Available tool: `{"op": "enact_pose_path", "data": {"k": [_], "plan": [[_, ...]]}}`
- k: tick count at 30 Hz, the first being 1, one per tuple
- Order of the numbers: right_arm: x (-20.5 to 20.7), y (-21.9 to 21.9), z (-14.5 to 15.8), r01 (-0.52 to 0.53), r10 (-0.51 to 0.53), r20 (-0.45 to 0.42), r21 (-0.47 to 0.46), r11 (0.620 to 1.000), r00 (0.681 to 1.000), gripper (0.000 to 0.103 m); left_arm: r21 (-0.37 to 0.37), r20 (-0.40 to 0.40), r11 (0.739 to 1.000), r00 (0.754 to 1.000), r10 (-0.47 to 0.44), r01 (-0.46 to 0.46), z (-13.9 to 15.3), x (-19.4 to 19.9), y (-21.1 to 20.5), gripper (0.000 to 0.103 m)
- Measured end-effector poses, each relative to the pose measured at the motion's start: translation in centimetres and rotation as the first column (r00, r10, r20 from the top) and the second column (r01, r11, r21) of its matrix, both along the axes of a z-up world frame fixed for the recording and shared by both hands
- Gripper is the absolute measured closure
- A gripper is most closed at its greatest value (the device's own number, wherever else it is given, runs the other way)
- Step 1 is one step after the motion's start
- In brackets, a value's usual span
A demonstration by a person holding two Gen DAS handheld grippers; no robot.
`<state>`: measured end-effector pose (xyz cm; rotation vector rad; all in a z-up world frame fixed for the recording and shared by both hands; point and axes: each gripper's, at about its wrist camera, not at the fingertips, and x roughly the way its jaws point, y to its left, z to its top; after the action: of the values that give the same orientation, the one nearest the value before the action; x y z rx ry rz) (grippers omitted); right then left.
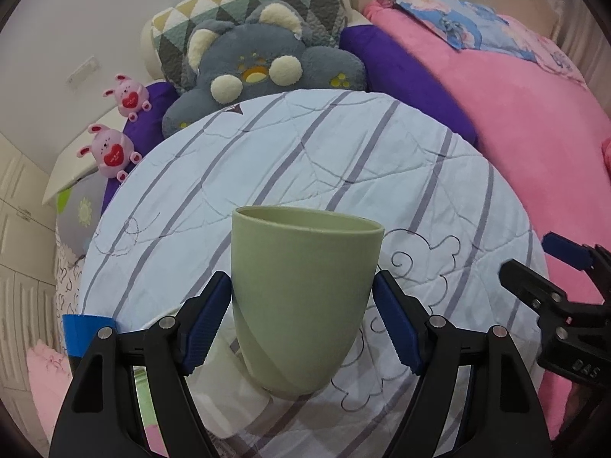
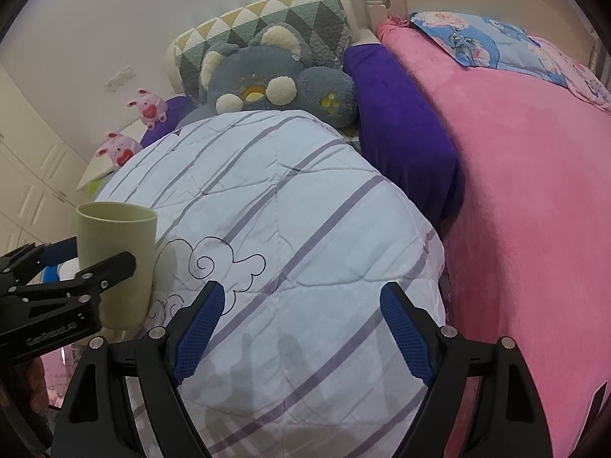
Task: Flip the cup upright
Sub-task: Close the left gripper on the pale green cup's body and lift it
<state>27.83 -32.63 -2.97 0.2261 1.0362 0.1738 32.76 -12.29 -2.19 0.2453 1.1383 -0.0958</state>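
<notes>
A pale green cup [image 1: 301, 297] stands mouth up between the blue pads of my left gripper [image 1: 301, 320], which is shut on its sides and holds it over the striped white quilt [image 1: 343, 160]. In the right wrist view the cup [image 2: 122, 252] shows at the left, mouth up, held by the left gripper [image 2: 76, 267]. My right gripper [image 2: 301, 328] is open and empty over the quilt [image 2: 290, 229]. It also shows at the right edge of the left wrist view [image 1: 534, 263].
A grey plush pillow [image 1: 259, 72] and a triangle-pattern cushion [image 1: 244, 4] lie at the bed head. Two pink bunny toys [image 1: 114, 149] sit at the left. A pink blanket [image 1: 534, 122] and purple fabric [image 1: 412, 80] cover the right side. White cupboards [image 2: 23, 175] stand left.
</notes>
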Motion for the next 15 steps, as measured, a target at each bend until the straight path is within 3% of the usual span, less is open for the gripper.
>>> {"op": "enact_pose_path", "data": {"k": [3, 8, 15], "plan": [[-0.1, -0.3, -0.1, 0.007, -0.007, -0.004, 0.0, 1.0, 1.0, 0.018, 0.007, 0.0, 1.0, 1.0, -0.005, 0.005, -0.6, 0.5, -0.3, 0.024], [0.1, -0.9, -0.7, 0.018, -0.018, -0.025, 0.008, 1.0, 1.0, 0.018, 0.063, -0.074, 0.998, 0.997, -0.001, 0.006, -3.2, 1.2, -0.9, 0.017], [0.3, -1.8, -0.7, 0.037, -0.037, -0.026, -0.003, 0.999, 0.999, 0.018, 0.043, -0.085, 0.998, 0.996, 0.041, -0.037, -3.5, 1.5, -0.5, 0.022]]}}
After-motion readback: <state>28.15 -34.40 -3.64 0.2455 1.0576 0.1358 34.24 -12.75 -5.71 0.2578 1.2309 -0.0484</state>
